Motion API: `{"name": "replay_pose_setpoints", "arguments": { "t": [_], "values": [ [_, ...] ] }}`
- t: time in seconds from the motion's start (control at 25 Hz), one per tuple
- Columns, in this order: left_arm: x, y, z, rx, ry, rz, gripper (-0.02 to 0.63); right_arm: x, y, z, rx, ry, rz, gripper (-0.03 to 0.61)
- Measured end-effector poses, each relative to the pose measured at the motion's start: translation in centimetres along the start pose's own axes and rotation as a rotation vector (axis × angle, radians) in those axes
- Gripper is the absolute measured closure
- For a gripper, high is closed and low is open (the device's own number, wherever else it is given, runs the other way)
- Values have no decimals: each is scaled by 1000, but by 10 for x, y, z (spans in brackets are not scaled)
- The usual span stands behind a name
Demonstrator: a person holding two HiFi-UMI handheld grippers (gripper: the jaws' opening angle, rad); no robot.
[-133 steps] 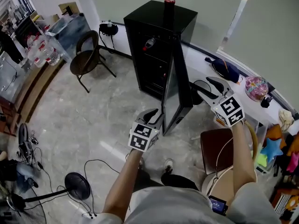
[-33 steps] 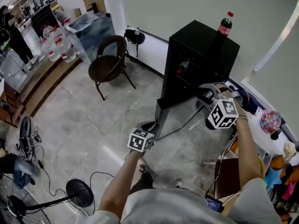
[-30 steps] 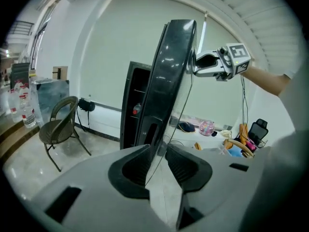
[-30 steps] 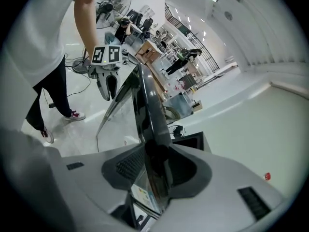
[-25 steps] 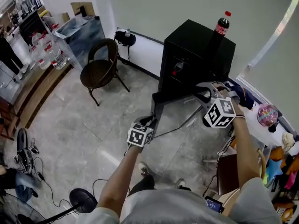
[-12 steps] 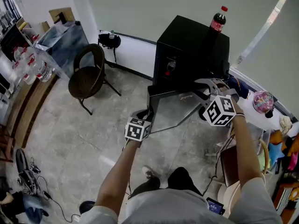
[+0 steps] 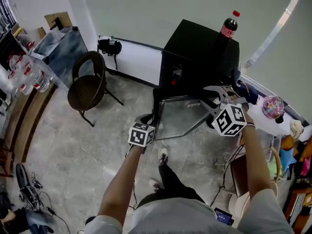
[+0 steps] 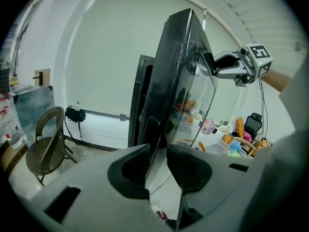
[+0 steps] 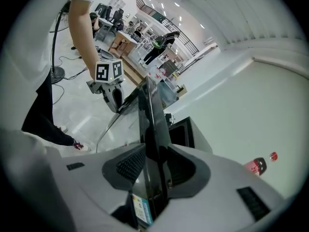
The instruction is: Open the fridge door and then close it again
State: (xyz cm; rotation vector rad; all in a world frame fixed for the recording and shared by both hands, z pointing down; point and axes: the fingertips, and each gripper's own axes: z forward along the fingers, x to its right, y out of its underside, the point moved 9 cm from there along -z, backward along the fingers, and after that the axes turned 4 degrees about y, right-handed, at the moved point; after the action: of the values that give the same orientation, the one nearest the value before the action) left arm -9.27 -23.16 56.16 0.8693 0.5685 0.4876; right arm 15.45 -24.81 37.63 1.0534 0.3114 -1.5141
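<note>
A black fridge (image 7: 202, 52) stands against the wall with a cola bottle (image 7: 229, 24) on its top. Its glass door (image 7: 181, 118) hangs partly open, at a narrow angle to the cabinet. My left gripper (image 7: 146, 117) is shut on the door's free side edge, low down. In the left gripper view that door (image 8: 186, 71) edge runs up between the jaws of the left gripper (image 8: 157, 161). My right gripper (image 7: 210, 95) is shut on the door's top edge. The right gripper view has the door (image 9: 147, 110) clamped in the right gripper (image 9: 153, 166), with the cola bottle (image 9: 258, 164) beyond.
A wicker chair (image 7: 87, 82) stands left of the fridge, with a glass tank (image 7: 61, 45) and water bottles (image 7: 24, 72) further left. A black bag (image 7: 109, 45) lies by the wall. A cluttered white desk (image 7: 273, 106) is at the right. The person's shoe (image 7: 163, 155) is below the door.
The door has swung from wide open towards the cabinet. Both grippers have travelled with it, keeping hold of its side and top edges.
</note>
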Motion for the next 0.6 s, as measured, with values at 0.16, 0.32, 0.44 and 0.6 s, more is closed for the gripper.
{"name": "replay_pose_setpoints", "arguments": {
  "t": [0.16, 0.32, 0.44, 0.6],
  "values": [
    [-14, -9, 6, -21, 8, 13, 517, 4, 0, 7, 19, 18, 42, 442],
    [-27, -23, 17, -24, 9, 23, 517, 12, 5, 13, 37, 39, 88, 440],
    [-38, -32, 26, -24, 3, 21, 517, 18, 7, 20, 49, 45, 120, 442],
    [-50, -43, 38, -25, 19, 25, 517, 25, 12, 26, 52, 49, 152, 443]
  ]
}}
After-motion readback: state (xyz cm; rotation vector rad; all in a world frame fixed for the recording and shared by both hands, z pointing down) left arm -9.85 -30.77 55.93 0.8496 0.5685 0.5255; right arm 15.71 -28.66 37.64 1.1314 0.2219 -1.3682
